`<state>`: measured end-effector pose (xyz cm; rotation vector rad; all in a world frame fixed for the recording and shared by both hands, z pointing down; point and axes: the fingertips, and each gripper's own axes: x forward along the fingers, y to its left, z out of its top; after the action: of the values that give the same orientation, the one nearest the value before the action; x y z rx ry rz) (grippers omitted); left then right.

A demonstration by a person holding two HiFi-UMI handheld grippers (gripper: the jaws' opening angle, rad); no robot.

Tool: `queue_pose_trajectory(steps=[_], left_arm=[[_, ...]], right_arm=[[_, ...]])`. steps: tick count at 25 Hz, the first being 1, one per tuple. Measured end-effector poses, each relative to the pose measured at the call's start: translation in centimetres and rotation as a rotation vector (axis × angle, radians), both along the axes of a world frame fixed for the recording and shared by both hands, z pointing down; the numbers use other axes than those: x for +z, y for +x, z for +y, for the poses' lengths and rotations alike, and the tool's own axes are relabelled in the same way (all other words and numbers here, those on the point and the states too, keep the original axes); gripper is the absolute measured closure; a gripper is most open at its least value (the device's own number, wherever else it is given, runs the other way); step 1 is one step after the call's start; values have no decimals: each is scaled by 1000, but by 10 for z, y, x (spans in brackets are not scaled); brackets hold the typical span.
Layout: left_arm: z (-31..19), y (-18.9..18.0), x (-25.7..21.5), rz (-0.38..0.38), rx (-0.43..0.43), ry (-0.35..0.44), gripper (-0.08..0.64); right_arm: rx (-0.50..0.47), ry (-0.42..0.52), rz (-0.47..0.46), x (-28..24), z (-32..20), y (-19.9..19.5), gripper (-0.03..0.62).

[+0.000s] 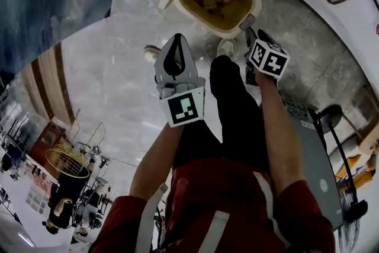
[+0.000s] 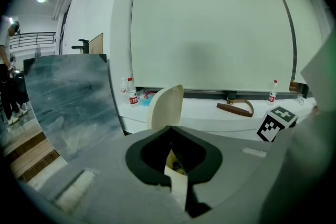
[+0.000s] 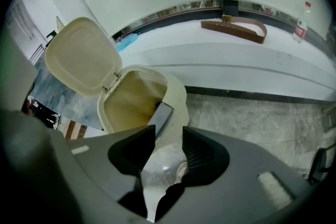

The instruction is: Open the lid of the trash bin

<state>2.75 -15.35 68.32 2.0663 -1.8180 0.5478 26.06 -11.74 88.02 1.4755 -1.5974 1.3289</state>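
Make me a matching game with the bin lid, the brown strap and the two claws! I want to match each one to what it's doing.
Things:
1. bin lid
2. brown strap
3. left claw
4. right claw

What it's doing:
A. jaws apart, nothing in them
B. lying on the white ledge
C. flipped up, open
D. jaws together

Pairs: 1-C, 2-B, 3-D, 4-A
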Motion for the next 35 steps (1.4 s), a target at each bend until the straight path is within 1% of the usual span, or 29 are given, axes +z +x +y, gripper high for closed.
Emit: queue_pose_trajectory(steps=[2, 8, 14, 18, 24, 26, 30, 32, 35], left_arm=[[-1, -1, -8, 0, 0, 7, 555], [-4, -1, -40, 5, 21, 41, 555], [-2, -3, -80, 3, 28, 80, 555], [-1, -7, -108, 5, 26, 104, 555], [-6, -10, -144, 19, 24, 149, 555], [-9, -10, -151, 17, 33, 164, 555], [-8, -17, -167, 7, 13, 181, 555], [-12, -19, -180, -6, 29, 202, 555], [-17, -22, -202, 2, 44, 242, 555]], right_arm=[[-19, -6, 20, -11, 10, 1, 446], [-61, -10, 19, -44, 32, 2, 446], [-121, 34, 15, -90, 35, -6, 446], [-158, 82, 11, -124, 29, -13, 445], [-200, 191, 11, -178, 10, -17, 445], [-203, 227, 12, -194, 4, -16, 445], [-208, 270, 14, -223, 6, -14, 446], [-203, 298, 9, -238, 3, -16, 445], [-191, 357, -1, -265, -5, -18, 445]])
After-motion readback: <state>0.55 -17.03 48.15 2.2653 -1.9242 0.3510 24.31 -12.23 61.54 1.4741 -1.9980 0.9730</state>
